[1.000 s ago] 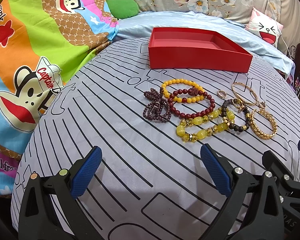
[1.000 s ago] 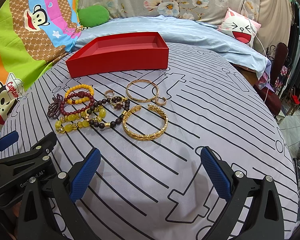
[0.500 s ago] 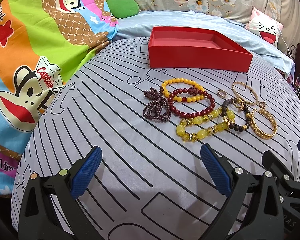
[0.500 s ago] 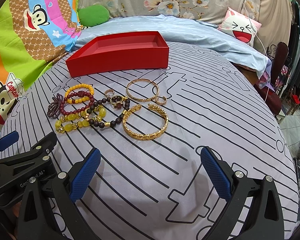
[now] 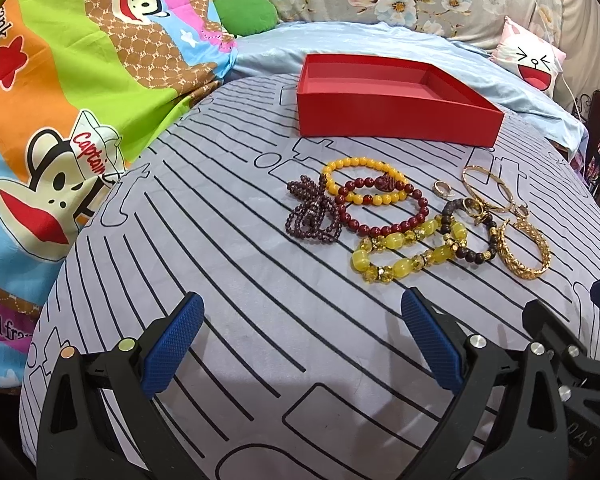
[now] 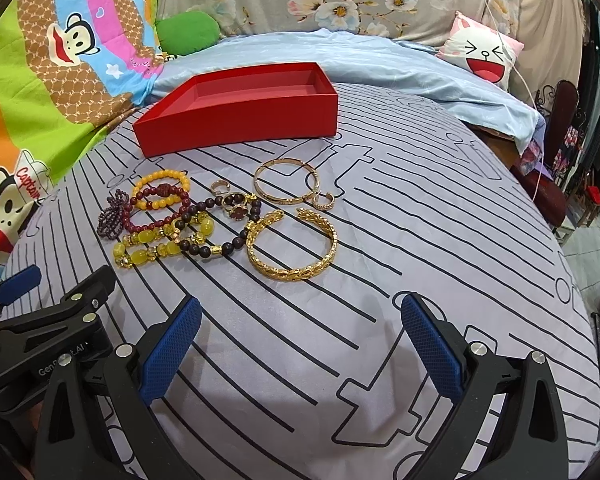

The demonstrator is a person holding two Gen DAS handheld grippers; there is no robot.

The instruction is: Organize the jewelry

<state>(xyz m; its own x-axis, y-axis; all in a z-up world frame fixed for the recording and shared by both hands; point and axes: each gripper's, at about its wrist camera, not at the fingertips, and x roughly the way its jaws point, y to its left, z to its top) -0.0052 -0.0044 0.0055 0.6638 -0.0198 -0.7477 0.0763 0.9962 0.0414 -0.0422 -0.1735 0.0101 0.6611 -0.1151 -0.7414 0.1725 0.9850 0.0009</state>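
Observation:
An empty red box (image 5: 396, 124) (image 6: 240, 128) stands at the far side of the striped grey table cover. In front of it lies a cluster of jewelry: a yellow bead bracelet (image 5: 342, 168), a dark red bead bracelet (image 5: 400, 226), a purple bead bunch (image 5: 310, 216), a chunky yellow stone bracelet (image 5: 396, 268), a dark bead bracelet (image 6: 204, 250), a gold leaf cuff (image 6: 300, 272), a thin gold bangle (image 6: 286, 200) and small gold rings (image 6: 325, 203). My left gripper (image 5: 300, 344) and right gripper (image 6: 300, 344) both hover open, near the front edge, short of the jewelry.
A cartoon monkey blanket (image 5: 60, 128) hangs at the left, a light blue sheet (image 6: 340, 60) and a pink face cushion (image 6: 484, 56) lie behind the box. The table's right edge drops toward a dark chair (image 6: 560, 152). Bare cover lies between grippers and jewelry.

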